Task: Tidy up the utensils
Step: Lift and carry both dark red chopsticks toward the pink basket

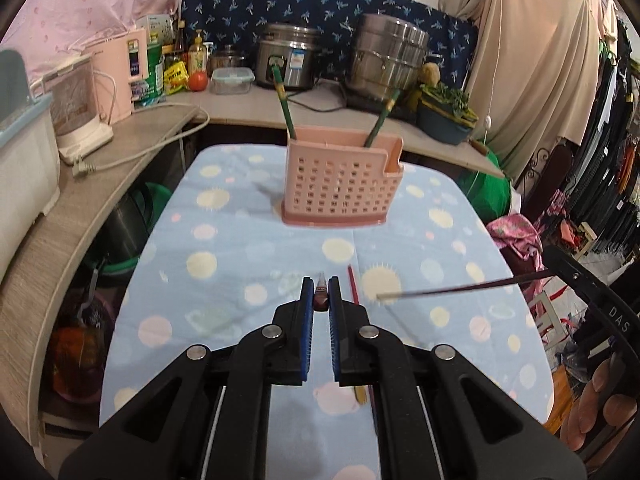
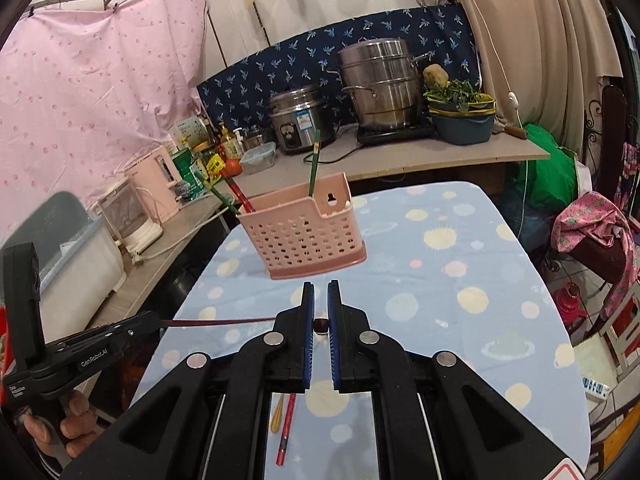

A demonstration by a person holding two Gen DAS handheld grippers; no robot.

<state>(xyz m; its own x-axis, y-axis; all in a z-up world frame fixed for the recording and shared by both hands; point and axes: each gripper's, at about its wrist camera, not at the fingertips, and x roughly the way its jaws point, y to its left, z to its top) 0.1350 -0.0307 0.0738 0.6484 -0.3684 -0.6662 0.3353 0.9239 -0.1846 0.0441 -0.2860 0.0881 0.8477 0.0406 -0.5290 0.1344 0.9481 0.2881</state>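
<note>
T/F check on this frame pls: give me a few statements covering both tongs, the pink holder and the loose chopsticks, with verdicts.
1. The left tongs are shut on a dark brown chopstick. True.
2. The right tongs are open and empty. False: they are shut on a second dark brown chopstick.
3. The pink perforated plastic holder is empty. False: green chopsticks stand in it.
4. A red chopstick lies loose on the blue dotted cloth. True.
5. The holder lies tipped on its side. False: it stands upright on the cloth.
</note>
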